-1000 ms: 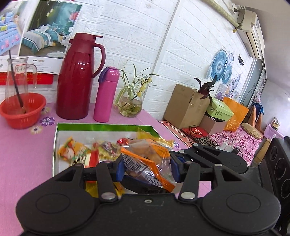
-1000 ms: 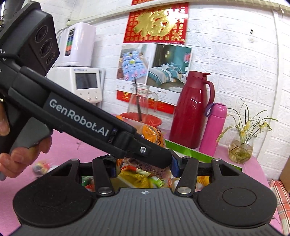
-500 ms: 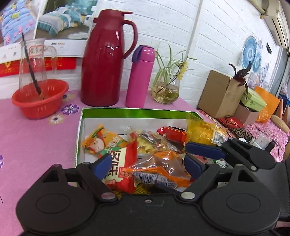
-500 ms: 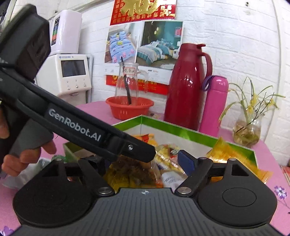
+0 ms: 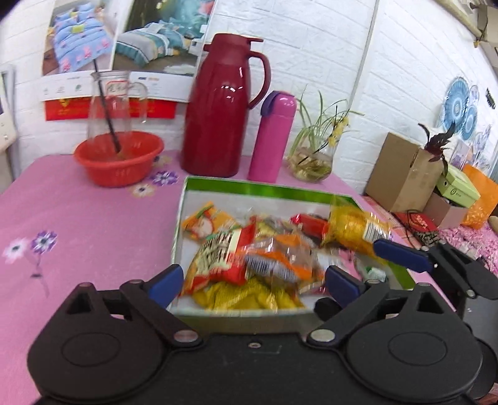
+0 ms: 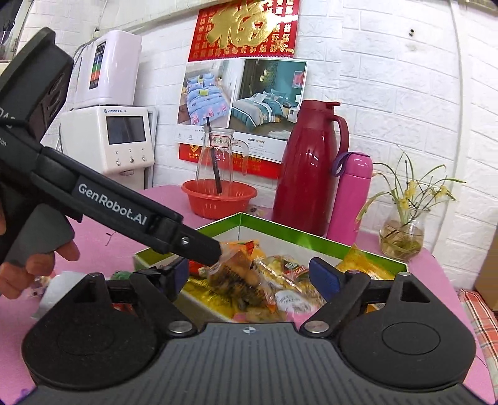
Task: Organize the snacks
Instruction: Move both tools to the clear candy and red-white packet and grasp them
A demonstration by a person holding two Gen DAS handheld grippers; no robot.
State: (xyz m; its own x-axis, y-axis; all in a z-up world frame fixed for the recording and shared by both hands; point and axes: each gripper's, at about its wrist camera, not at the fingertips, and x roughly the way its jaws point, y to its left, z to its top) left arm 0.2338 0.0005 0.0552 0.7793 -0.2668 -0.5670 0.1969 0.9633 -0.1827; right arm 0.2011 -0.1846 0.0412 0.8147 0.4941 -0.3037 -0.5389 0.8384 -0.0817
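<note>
Left tongs point(image 5: 253, 282) apart, empty, over box point(image 5: 267, 190) of snack packets point(image 5: 264, 258) on pink counter point(image 5: 77, 224). Right tongs point(image 6: 249, 277) apart, empty. Right view alone shows hand point(image 6: 28, 264), white dispenser point(image 6: 124, 140); left alone, cardboard carton point(image 5: 401, 171).

A lived-in home room: a pink flowered tablecloth point(image 5: 77, 224) covers the table, with a tall dark-red thermos jug point(image 5: 219, 106) at 12 o'clock, a red-and-gold lucky-character wall poster point(image 6: 246, 28) above, and a white countertop water dispenser point(image 6: 124, 140) at 10 o'clock.
</note>
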